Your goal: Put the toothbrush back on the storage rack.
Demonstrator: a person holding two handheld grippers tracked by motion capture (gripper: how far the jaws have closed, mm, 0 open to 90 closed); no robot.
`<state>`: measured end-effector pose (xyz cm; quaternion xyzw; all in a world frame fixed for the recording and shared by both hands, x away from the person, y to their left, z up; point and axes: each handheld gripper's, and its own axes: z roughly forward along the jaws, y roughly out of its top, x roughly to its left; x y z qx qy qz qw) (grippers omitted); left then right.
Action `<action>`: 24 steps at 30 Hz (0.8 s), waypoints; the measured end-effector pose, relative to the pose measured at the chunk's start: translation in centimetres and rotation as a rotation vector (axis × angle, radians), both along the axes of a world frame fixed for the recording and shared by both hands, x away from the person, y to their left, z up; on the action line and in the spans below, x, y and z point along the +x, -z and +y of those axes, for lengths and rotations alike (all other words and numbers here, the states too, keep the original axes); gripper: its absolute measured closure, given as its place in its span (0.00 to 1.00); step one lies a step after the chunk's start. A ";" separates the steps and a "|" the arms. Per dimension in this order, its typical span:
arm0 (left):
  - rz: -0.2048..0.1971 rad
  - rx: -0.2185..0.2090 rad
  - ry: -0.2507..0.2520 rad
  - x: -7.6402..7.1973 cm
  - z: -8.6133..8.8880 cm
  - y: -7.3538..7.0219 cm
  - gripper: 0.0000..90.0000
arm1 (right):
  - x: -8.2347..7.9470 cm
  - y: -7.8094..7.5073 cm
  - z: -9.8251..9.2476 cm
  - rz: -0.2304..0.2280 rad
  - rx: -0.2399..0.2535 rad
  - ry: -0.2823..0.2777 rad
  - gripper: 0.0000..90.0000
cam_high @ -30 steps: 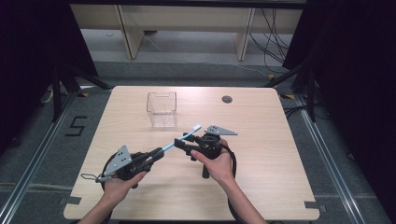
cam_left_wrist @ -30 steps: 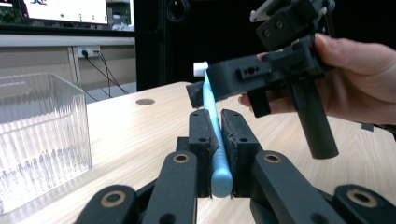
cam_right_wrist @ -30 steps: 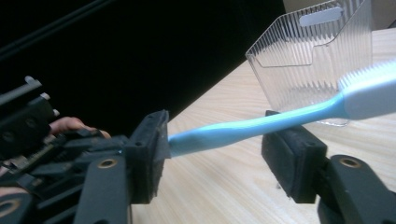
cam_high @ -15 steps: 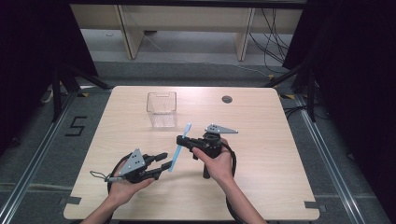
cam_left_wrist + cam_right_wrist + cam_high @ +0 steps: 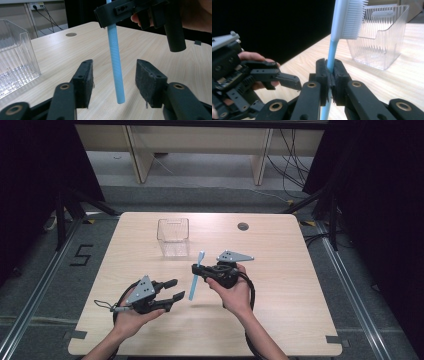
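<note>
A light blue toothbrush hangs above the table's middle, its white bristle head pointing away and up. My right gripper is shut on the handle just below the head. My left gripper sits to the left of it, and its jaws have just been opening. In the left gripper view the ribbed handle stands between the open pads, touching neither. The right gripper clamps the brush higher up.
A clear plastic bin stands upright on the wooden table behind the brush, and also shows close in the right gripper view. A round dark grommet sits at the back right. Dark frames flank the table.
The left gripper let go of the toothbrush, opened and drew back a little to the lower left. The right gripper closed on the handle, and the brush swung from slanted to nearly upright.
</note>
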<state>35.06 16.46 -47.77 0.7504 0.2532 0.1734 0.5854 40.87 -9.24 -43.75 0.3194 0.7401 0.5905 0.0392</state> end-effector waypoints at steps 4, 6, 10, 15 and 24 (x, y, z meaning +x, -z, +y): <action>-0.004 0.022 -0.006 0.3 -0.5 -0.7 0.48 | -0.2 -0.4 0.4 -0.031 -0.033 0.014 0.95; -0.013 0.033 -0.012 0.4 -0.8 -1.1 0.50 | -0.3 -0.6 0.6 -0.046 -0.042 0.013 0.95; -0.033 0.050 -0.029 0.7 -1.5 -1.9 0.55 | -0.5 -0.9 1.0 -0.070 -0.058 0.031 0.95; -0.033 0.077 -0.047 1.2 -2.3 -2.2 0.59 | -0.7 -1.1 1.6 -0.090 -0.073 0.045 0.95; -0.038 0.094 -0.085 2.0 -3.2 -2.0 0.65 | -0.9 -1.1 2.2 -0.111 -0.087 0.060 0.95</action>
